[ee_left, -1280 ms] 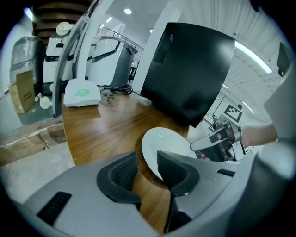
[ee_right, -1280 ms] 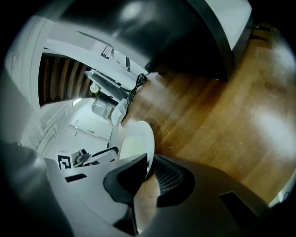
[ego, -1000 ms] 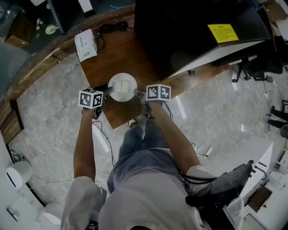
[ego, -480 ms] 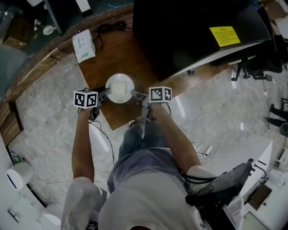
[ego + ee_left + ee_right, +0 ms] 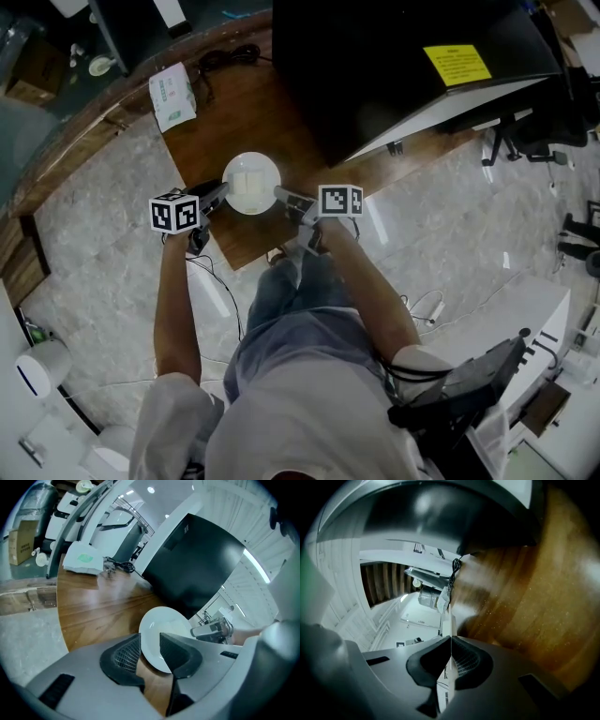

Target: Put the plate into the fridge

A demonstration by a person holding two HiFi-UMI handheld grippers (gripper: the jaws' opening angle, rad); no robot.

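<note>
A round white plate (image 5: 251, 180) hangs just above the front corner of the wooden counter (image 5: 225, 122), held from both sides. My left gripper (image 5: 223, 190) has its jaws round the plate's left rim. In the left gripper view the plate (image 5: 161, 625) fills the gap at the tips of that gripper (image 5: 150, 637), whose jaws have been closing within the last second. My right gripper (image 5: 279, 194) is shut on the opposite rim. In the right gripper view the plate (image 5: 449, 627) shows edge-on as a thin white line pinched at the tips of the right gripper (image 5: 451, 644).
A black cabinet with a yellow label (image 5: 394, 66) stands on the counter just beyond and right of the plate. A tissue pack (image 5: 172, 94) and a coiled black cable (image 5: 234, 58) lie at the back left. Marble floor (image 5: 103, 216) surrounds the counter's corner.
Both marker cubes have swung outward and nearer to me, the left one leftward, the right one rightward. The plate stays between the fingertips and has barely shifted in the view.
</note>
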